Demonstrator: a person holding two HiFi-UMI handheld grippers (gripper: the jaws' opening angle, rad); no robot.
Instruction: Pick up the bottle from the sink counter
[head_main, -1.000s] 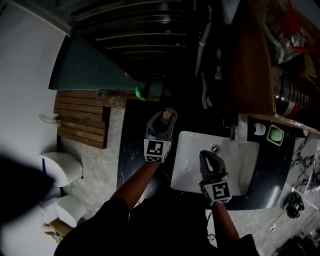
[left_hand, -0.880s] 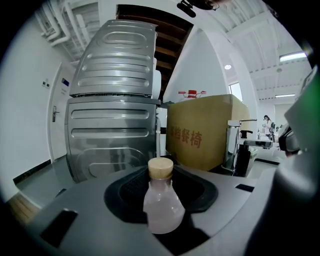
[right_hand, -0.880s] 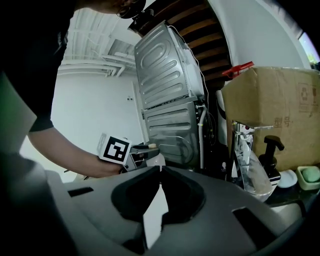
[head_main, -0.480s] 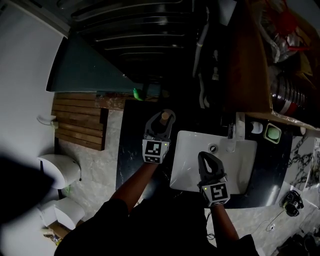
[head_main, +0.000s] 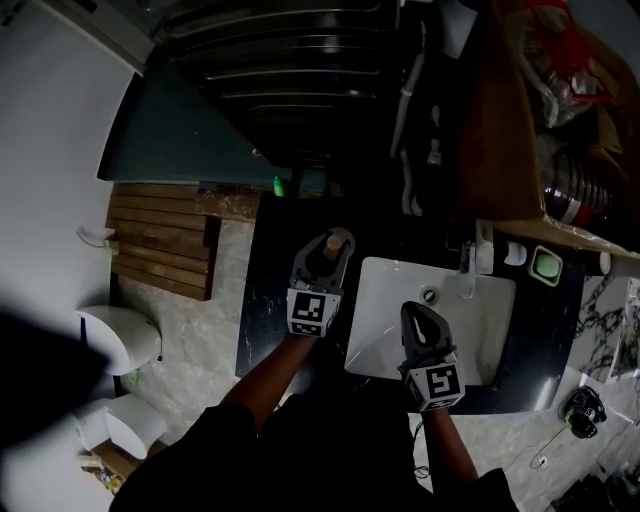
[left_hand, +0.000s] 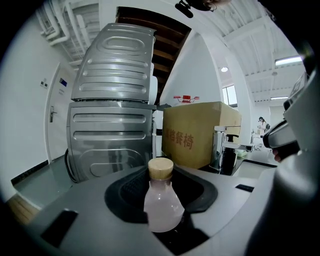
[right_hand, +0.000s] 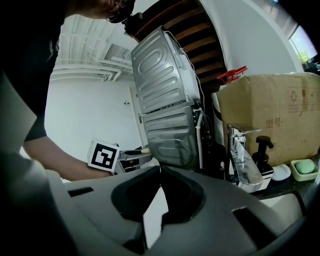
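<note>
Grasp looks made: left gripper (head_main: 328, 250) pinches the pale pink, cork-capped bottle (left_hand: 163, 205) at frame centre. Lifting off the black counter (head_main: 268, 300) remains. Right gripper (head_main: 415, 312) is closed, empty.

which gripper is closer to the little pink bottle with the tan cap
Left. The left gripper has the small pink tan-capped bottle between its jaws; the right gripper hangs over the white sink, to the bottle's right.

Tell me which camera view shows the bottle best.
The left gripper view: the bottle stands close up between the jaws, pale body and tan cap both plain. The head view shows only the cap from above, between the jaws. The right gripper view catches just a small sliver of the cap, far off.
</note>
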